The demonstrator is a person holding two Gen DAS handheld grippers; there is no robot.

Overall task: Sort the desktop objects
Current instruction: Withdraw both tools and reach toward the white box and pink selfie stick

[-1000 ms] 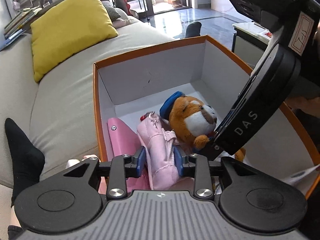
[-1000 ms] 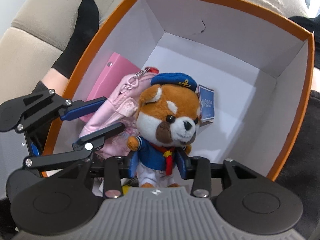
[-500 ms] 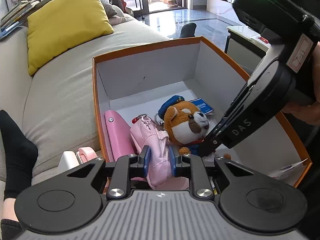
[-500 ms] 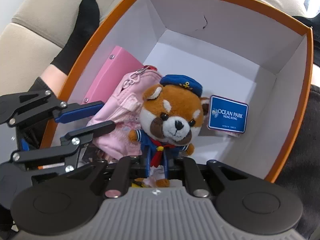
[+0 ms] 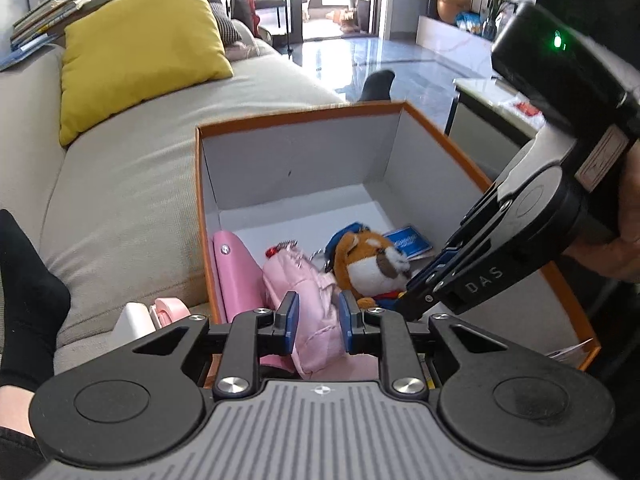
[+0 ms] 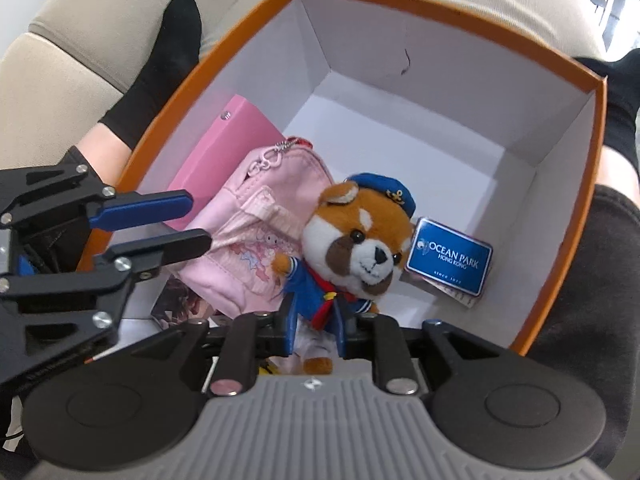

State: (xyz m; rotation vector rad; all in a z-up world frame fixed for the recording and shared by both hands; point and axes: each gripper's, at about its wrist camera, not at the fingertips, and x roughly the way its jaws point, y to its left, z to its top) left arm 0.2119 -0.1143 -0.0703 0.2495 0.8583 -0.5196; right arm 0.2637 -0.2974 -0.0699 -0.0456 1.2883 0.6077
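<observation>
Orange-rimmed and white inside, the cardboard box [image 6: 596,184] sits on a beige sofa [image 5: 120,184] between a person's legs in black socks. Leaning on the box's left wall is a flat pink case [image 6: 224,148]. Just right of it lies a pink pouch [image 6: 256,240]; the left claw [image 5: 314,318] is closed on the pouch's near end, both blue pads pressing its fabric. Touching the pouch's right side is a plush toy [image 6: 360,236] in a blue cap and sailor suit. The right claw [image 6: 314,328] has the toy's body between its pads, and its jaws are opening. A blue tag [image 6: 448,260] reading OCEAN PARK lies by the toy's head.
</observation>
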